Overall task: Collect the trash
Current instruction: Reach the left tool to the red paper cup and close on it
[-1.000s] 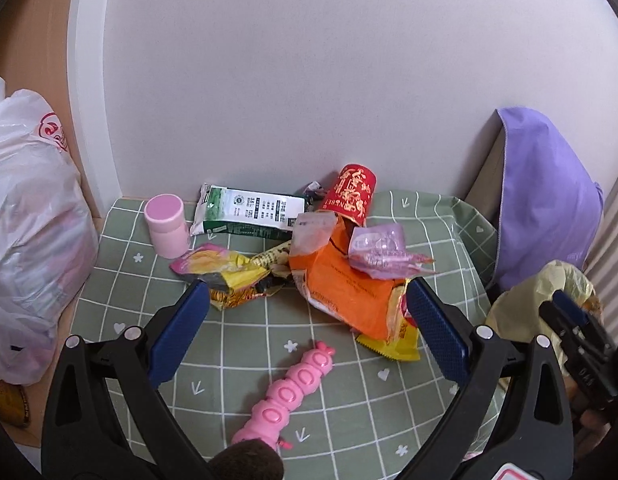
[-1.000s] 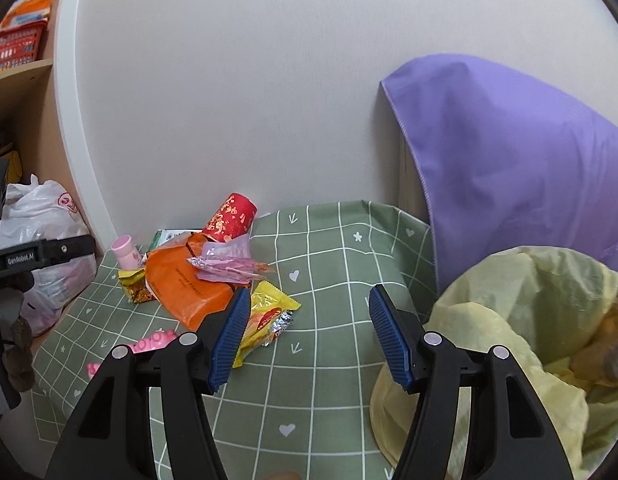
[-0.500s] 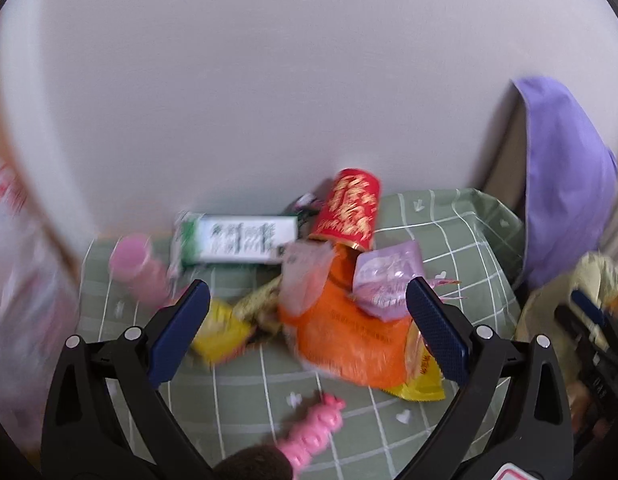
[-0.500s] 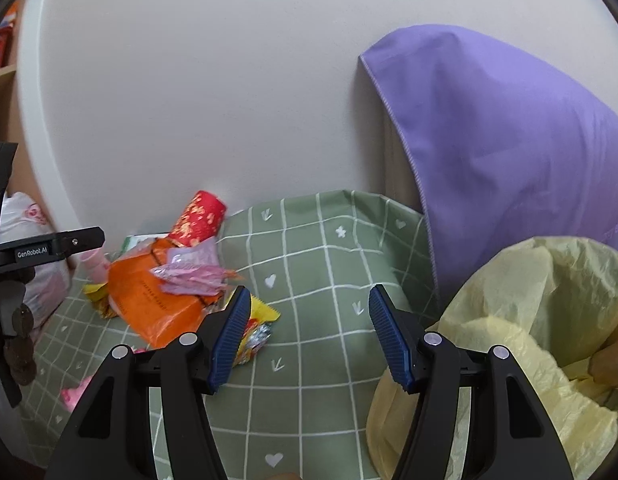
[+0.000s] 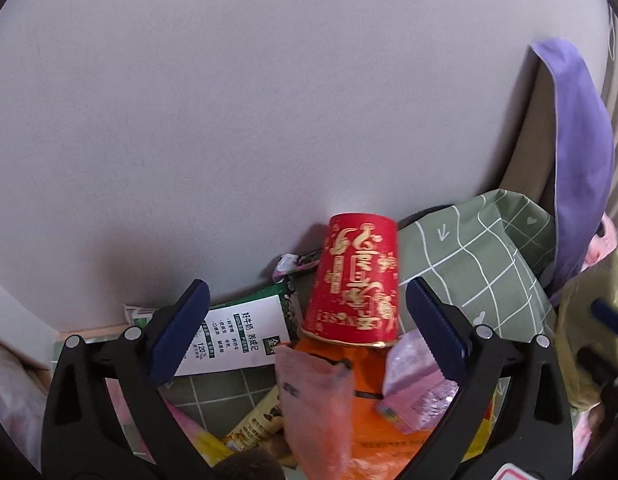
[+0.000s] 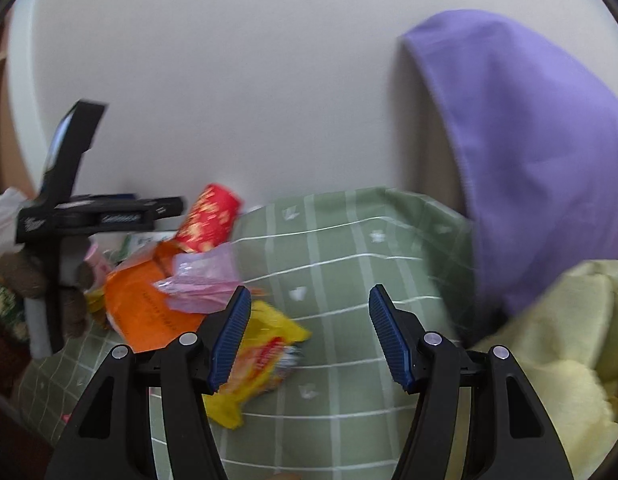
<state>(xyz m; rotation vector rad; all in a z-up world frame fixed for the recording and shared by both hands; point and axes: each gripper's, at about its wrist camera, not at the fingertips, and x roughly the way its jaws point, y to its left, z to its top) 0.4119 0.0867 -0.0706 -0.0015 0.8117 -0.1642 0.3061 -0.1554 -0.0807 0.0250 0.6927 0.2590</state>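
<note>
Red paper cup (image 5: 355, 280): gold lettering, lying tilted against the white wall (image 5: 269, 100), rim toward the camera; sits between and just beyond the left gripper's two blue pads, nearer the right-hand one.
Orange packet (image 5: 385, 432): directly beneath the cup's rim, on the green checked cloth (image 5: 477, 256); in the right wrist view (image 6: 145, 308) it lies left of that gripper's left pad.
Pink wrapper (image 5: 413, 392): resting on the orange packet, just beside the left gripper's right-hand pad.
Peach-pink film (image 5: 317, 404): blurred, in front of the cup, low in the gap between the pads.
Green-and-white carton (image 5: 241, 332): flat against the wall, left of the cup, partly behind the left-hand pad.
Yellow snack packet (image 6: 265, 360): on the cloth, partly hidden by the right gripper's left pad.
Left gripper (image 5: 307, 334): jaws spread wide, holding nothing.
Right gripper (image 6: 309, 338): jaws apart, empty, over bare cloth.
Yellow bag (image 6: 565, 356): right of the right gripper.
Purple fabric (image 6: 529, 152): behind the bag.
</note>
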